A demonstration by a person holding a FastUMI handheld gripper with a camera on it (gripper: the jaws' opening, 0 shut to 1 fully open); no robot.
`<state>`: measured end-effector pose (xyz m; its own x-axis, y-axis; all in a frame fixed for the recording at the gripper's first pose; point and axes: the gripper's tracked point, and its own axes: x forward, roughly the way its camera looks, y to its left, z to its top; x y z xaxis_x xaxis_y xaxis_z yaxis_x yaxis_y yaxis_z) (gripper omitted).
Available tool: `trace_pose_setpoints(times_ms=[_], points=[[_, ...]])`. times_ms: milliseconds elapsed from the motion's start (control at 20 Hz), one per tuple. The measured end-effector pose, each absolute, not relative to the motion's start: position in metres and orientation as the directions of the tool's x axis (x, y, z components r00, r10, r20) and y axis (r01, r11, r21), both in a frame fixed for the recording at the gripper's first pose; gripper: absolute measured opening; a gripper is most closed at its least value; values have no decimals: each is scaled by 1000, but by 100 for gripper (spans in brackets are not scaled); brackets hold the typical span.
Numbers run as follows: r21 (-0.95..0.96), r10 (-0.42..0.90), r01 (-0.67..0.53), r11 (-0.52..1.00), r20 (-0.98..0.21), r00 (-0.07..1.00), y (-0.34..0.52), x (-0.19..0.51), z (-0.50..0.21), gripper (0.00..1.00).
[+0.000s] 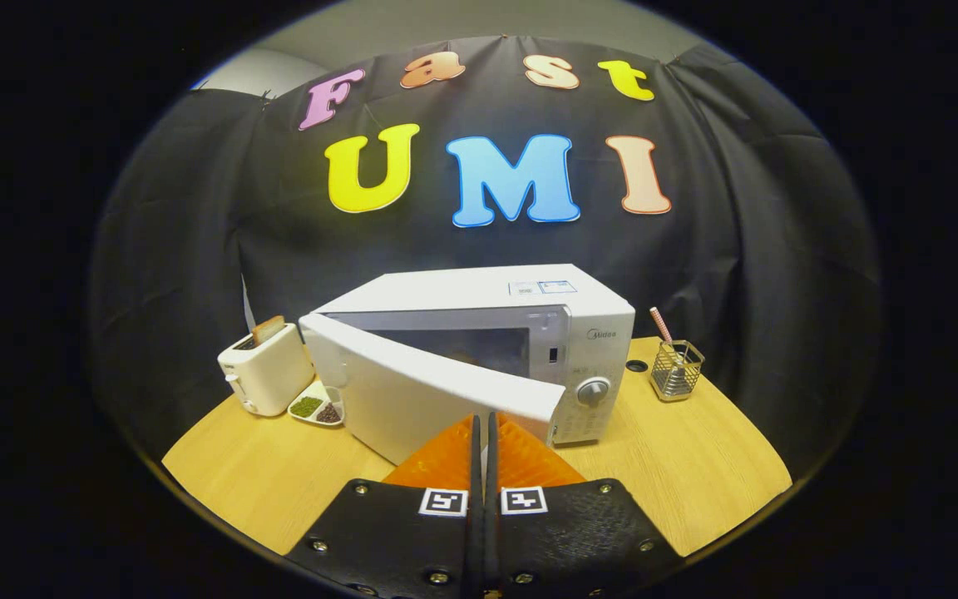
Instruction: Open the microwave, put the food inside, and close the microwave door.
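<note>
The hand-held gripper (484, 428), its fingers pressed together on nothing, sat at the free edge of the microwave door (425, 391), which stood partly ajar. A shove from there risked swinging the door back against the cavity, or sliding the white microwave (520, 333) across the wooden surface (695, 466). The boxy oven stood mid-surface, between a toaster (267, 366) with a divided dish of food (317, 408) and a wire holder (676, 370).
</note>
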<state>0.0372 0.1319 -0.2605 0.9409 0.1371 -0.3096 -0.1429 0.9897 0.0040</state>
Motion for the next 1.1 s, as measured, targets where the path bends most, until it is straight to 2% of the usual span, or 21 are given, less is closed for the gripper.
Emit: trace_pose_setpoints(times_ms=[450, 1100], points=[[32, 95, -90, 995, -305, 948, 120, 141, -267, 1], [-3, 137, -145, 989, -292, 946, 115, 155, -269, 0]])
